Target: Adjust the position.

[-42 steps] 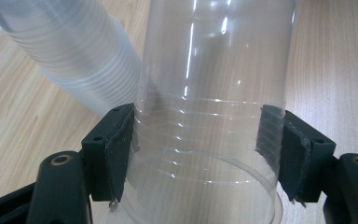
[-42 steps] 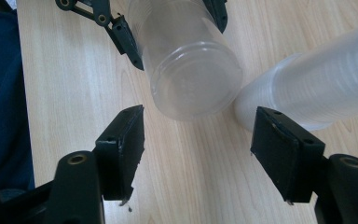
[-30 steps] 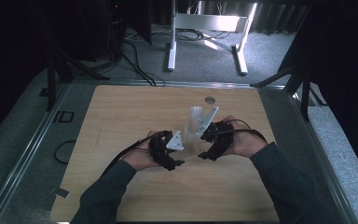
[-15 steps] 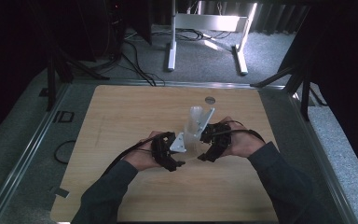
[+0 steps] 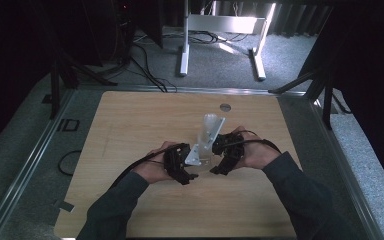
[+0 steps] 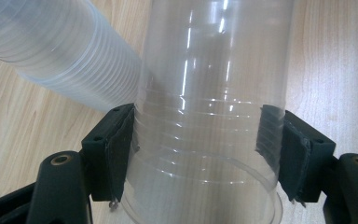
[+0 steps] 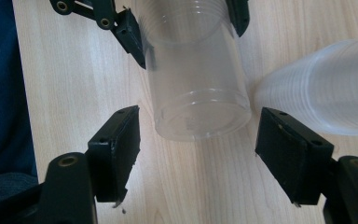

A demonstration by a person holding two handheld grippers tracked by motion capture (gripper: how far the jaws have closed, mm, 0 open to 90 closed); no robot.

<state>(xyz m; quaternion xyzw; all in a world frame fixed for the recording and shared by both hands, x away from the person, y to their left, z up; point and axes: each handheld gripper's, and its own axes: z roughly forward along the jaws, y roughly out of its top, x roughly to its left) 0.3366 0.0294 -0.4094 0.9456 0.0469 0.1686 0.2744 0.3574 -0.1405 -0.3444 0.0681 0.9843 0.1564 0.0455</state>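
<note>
My left gripper is shut on a single clear plastic cup, its pads pressing on both sides near the rim. In the right gripper view that cup points its base at me. My right gripper is open: its jaws have just been opening, and the cup's base lies between the pad tips without touching them. A stack of clear cups lies close beside the cup. In the high view both grippers meet at the table's middle, left gripper, right gripper, with the stack just behind them.
The wooden table has a metal frame around it and a small round hole near its far edge. Cables trail from both grippers. A sleeve fills the left of the right gripper view.
The stack of cups stood tilted and now looks more upright. Both hands have stayed nearly where they were.
</note>
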